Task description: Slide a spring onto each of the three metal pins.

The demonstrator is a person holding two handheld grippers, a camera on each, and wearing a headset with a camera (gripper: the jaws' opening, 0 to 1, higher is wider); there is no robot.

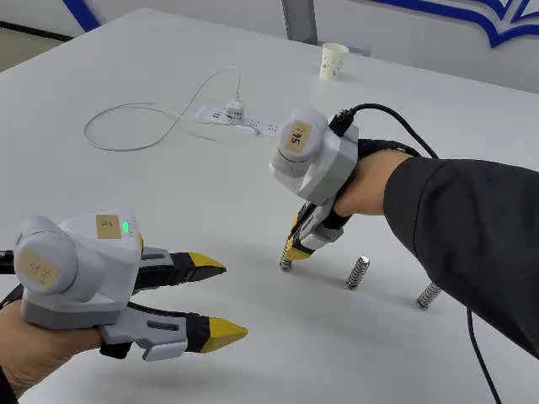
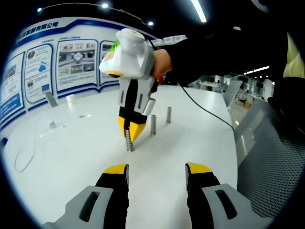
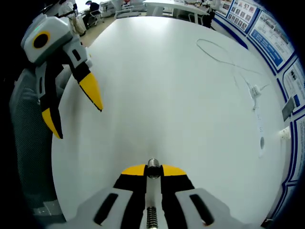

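Head view: I am holding my right tool (image 1: 291, 251) clamped on a spring (image 1: 285, 263) that is standing on the desk (image 1: 168, 194), with the tool pointing steeply down. The middle spring (image 1: 357, 272) and the far spring (image 1: 429, 295) are standing beside it in a row (both look already seated, I judge). My left tool (image 1: 217, 296) is hovering wide open, well apart from the row.

Left gripper view: my own jaws are gaping with nothing between them. The right tool (image 2: 131, 133) is gripping the spring (image 2: 128, 142) near its upper end, so I am aiming to press straight down along the pin, which is hidden inside the coils.

Right gripper view: the yellow tips are pinching the spring (image 3: 153, 168), with coils running back between the jaws. I cannot tell how far it is seated, so I am planning a light grip that avoids buckling the coils.
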